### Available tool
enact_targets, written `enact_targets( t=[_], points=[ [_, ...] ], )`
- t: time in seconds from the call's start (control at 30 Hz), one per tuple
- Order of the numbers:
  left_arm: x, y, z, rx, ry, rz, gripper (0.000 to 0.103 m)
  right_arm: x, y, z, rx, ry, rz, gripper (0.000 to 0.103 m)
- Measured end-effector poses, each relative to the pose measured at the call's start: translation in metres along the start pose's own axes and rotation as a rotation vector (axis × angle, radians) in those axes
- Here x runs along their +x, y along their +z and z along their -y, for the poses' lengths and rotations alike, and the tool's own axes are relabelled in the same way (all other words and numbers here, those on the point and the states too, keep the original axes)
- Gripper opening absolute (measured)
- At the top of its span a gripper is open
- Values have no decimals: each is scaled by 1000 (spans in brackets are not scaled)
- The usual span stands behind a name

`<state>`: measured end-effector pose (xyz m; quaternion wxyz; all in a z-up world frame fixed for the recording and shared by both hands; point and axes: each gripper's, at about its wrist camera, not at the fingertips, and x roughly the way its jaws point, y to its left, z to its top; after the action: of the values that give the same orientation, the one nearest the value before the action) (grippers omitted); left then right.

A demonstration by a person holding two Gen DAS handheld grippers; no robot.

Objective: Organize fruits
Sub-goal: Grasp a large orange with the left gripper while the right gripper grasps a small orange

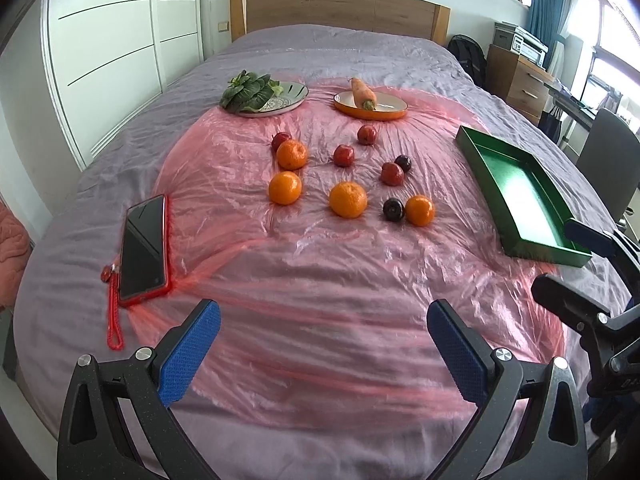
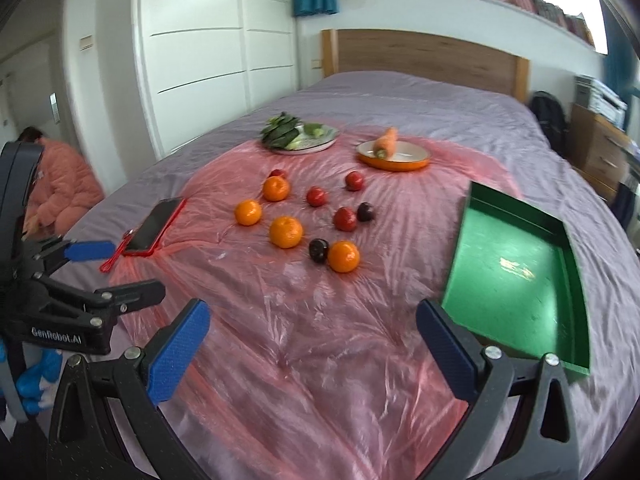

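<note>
Both tools hang above the near end of the bed (image 1: 340,40), and neither carries anything: the left hand-held gripper (image 1: 324,344) has its blue pads spread wide and released, and the right hand-held gripper (image 2: 312,344) stands just as wide with nothing between its fingers.

The fruit lies ahead of both, loose on a crinkled pink plastic sheet (image 1: 320,272). There are four oranges, the nearest one (image 2: 343,256) touching a dark plum (image 2: 319,250); several red fruits, one (image 2: 345,219) touching a second dark plum (image 2: 365,212); and more oranges (image 1: 347,199) further to the left. The empty green tray (image 2: 516,264) sits ahead and to the right of the right hand-held gripper, probably the place the fruit should go.

Likely troubles:
- The sheet is slick and the mattress soft, so a push downward could dimple the bed and set round fruit rolling
- Closing on the nearest orange may knock away the plum touching it
- Pads could catch the plastic and drag the whole spread
- The phone (image 1: 144,248), ahead and left of the left hand-held gripper, and the plates holding greens (image 1: 248,90) and a carrot (image 1: 363,94) beyond the fruit, should stay undisturbed
- The two tools hang close together and could collide
</note>
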<state>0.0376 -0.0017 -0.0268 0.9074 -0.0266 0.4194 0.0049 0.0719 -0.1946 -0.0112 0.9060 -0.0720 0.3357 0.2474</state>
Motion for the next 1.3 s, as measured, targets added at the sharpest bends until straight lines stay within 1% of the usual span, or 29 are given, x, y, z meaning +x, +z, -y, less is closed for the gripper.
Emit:
enact_targets(
  t=[0.2,0.27,0.33,0.4,0.43,0.47,0.5,0.6,0.83,0.97,1.27,1.3],
  points=[
    [23,27,6,18,-15,-14,100,36,18,21,-67,115,-78,103],
    [36,38,9,22,-25,-24,95,49,24,27,-88,140,-104,103],
    [50,47,8,18,-45,-40,83,66,31,33,-111,168,-138,103],
    [67,55,9,20,-59,-63,75,83,36,39,-131,199,-169,97],
    [74,59,11,23,-60,-70,74,90,38,41,-140,210,-183,95],
    [82,62,12,27,-61,-76,74,96,39,43,-148,223,-198,90],
    [88,65,13,32,-64,-82,72,105,41,46,-158,241,-221,88],
    [109,73,17,46,-72,-99,67,127,45,50,-191,264,-270,86],
    [147,86,20,60,-58,-132,65,161,56,55,-259,282,-350,86],
    [162,89,18,60,-58,-151,62,176,56,55,-291,291,-397,86],
    [182,85,14,40,-60,-177,55,203,47,50,-327,293,-453,86],
    [182,85,14,40,-59,-177,52,204,46,49,-329,294,-456,85]
  ],
)
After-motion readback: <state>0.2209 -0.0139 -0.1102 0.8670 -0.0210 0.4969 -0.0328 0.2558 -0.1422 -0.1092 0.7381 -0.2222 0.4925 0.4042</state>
